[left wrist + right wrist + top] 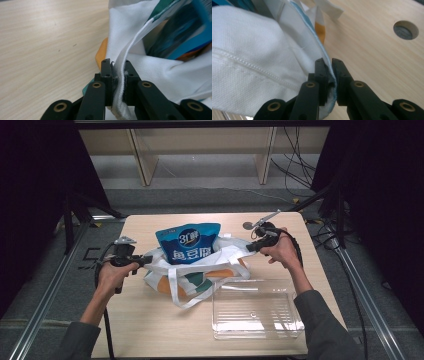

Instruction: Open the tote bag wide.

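A white cloth tote bag (200,275) with orange and green print lies open in the middle of the wooden table (150,330). A blue snack pouch (189,242) stands upright in its mouth. My left gripper (147,260) is shut on the bag's left rim. In the left gripper view the stitched white hem (122,82) is pinched between the jaws of the left gripper (117,66), with the blue pouch (185,30) blurred beyond. My right gripper (250,246) is shut on the bag's right rim. In the right gripper view that gripper (329,63) clamps the blue-edged hem, and white cloth (249,50) spreads to the left.
A clear plastic box (255,307) sits at the front right of the table, close to the bag. A round cable hole (247,225) lies in the tabletop just behind the right gripper. Metal frame rails run along both sides of the table.
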{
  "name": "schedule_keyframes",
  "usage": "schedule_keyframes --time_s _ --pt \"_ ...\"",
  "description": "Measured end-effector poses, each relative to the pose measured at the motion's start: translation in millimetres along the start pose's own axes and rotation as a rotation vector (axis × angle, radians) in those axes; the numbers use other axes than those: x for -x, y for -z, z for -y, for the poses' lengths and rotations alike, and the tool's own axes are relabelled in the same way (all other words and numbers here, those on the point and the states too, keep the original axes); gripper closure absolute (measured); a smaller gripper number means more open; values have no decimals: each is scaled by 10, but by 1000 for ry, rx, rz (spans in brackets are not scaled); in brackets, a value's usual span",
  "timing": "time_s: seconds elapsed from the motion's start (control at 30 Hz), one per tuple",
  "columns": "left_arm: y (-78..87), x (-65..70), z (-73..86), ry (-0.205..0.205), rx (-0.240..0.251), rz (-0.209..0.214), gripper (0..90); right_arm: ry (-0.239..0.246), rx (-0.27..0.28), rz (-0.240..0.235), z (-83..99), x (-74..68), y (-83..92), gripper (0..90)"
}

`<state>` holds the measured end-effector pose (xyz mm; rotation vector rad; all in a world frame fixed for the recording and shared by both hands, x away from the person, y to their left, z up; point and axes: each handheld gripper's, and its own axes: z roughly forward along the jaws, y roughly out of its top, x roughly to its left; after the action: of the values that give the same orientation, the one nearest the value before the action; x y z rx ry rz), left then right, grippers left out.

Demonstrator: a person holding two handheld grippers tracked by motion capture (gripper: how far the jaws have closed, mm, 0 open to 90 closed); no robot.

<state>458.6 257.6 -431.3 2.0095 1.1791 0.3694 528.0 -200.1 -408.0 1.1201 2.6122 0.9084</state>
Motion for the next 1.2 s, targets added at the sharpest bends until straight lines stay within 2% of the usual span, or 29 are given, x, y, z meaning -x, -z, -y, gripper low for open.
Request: schedule_keyframes --time_s 0.03,0.07,0.13,0.23,0.27,0.33,0.37,0.4,0.43,0.47,0.5,0.53,0.57,0.6,0.63,0.7,0.73,0.77,0.8,0.87,0.9,0.93,0.97,1.0,1.03,1.07,1.1,1.13,1.2 --pt "-50 -8 15 -7 -17 -7 821 0 0 0 0 0 0 834" --pt "-116 -17 39 -24 -46 -19 823 12 -29 7 -2 13 -19 834" --pt "-214 -32 90 -14 -65 -25 823 20 -44 4 8 13 -87 834" --pt "-362 -65 192 29 -80 -20 823 7 -60 4 35 19 -179 834" --pt "-429 -69 237 38 -82 -29 822 10 -86 4 54 11 -235 832" --pt "-428 -68 238 38 -86 -24 818 6 -103 10 75 -14 -289 824" --pt "-410 -60 231 33 -80 -35 818 6 -103 10 75 -14 -289 824" --pt "-341 -50 204 23 -81 -48 742 -6 -113 16 94 -13 -318 771" --pt "-341 -50 204 23 -81 -48 681 -6 -113 16 94 -13 -318 771" --pt "-291 -45 187 20 -77 -51 681 -10 -109 43 95 -2 -318 738" --pt "-227 -47 169 10 -71 -55 631 -11 -106 41 90 -2 -298 716" --pt "-168 -38 154 13 -46 -56 531 -12 -91 70 74 -7 -229 628" --pt "-104 -21 131 17 -29 -64 531 -12 -91 70 74 -7 -229 628" --pt "-45 1 107 24 -9 -61 450 -24 -51 82 59 -10 -147 554" --pt "12 31 85 23 14 -58 450 -24 -51 82 59 -10 -147 554" --pt "101 110 38 12 45 -52 427 -20 -14 68 43 -10 -39 511" --pt "129 177 15 13 77 -58 407 -29 3 93 29 -20 -1 488" --pt "149 209 1 4 88 -56 400 -21 37 84 7 -37 58 466" --pt "177 245 -23 -16 87 -59 392 -12 61 100 -6 -36 90 458" --pt "195 292 -85 -53 89 -64 399 -6 108 88 -48 -74 186 465" --pt "194 289 -108 -65 83 -65 409 6 139 68 -73 -116 228 470" --pt "176 285 -132 -67 86 -80 420 38 171 29 -100 -185 272 471" --pt "155 258 -159 -68 72 -80 420 38 171 29 -100 -185 272 471" --pt "110 217 -180 -65 54 -73 431 20 166 -7 -108 -251 289 471" --pt "78 193 -191 -62 38 -65 442 26 163 -29 -120 -314 294 469" --pt "45 147 -209 -73 2 -52 444 48 161 -37 -126 -336 293 467" --pt "-3 121 -216 -70 -14 -50 453 49 162 -59 -131 -385 280 465" --pt "-105 78 -232 -66 -34 -42 468 89 157 -77 -144 -456 237 466" --pt "-152 63 -243 -61 -38 -37 477 93 144 -96 -149 -502 210 470"
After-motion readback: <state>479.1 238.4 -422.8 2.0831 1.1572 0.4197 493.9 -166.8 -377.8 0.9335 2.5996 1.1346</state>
